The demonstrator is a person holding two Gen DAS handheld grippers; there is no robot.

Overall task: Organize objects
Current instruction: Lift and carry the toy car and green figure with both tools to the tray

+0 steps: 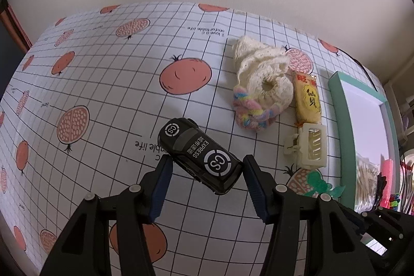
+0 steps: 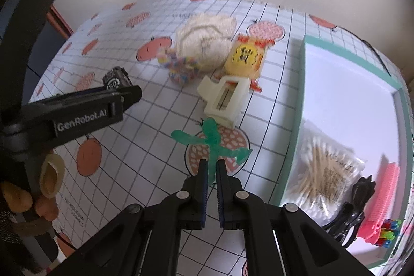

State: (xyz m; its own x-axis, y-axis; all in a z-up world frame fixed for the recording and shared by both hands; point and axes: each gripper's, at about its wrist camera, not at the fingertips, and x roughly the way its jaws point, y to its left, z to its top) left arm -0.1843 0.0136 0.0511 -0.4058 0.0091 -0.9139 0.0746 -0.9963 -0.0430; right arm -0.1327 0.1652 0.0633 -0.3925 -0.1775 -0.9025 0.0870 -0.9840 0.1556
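Note:
A black toy car (image 1: 199, 154) marked "CS EXPRESS" lies slantwise between the blue pads of my left gripper (image 1: 207, 164), which press on its two ends. From the right wrist view the left gripper (image 2: 126, 95) comes in from the left, with the car (image 2: 115, 79) showing past its tip. My right gripper (image 2: 211, 163) is shut on one limb of a flat green rubbery figure (image 2: 212, 141), which spreads out over the grid-patterned tablecloth (image 2: 145, 136). The same green figure (image 1: 318, 183) shows beside the left gripper's right finger.
A cream knitted piece (image 2: 204, 43) with a pastel braided tie, a yellow snack packet (image 2: 245, 56) and a cream hair claw (image 2: 225, 100) lie at mid-table. A teal-rimmed tray (image 2: 297, 100) at the right holds cotton swabs (image 2: 323, 172), a black clip and a pink comb (image 2: 385, 198). A hand (image 2: 49, 177) grips the left gripper's handle.

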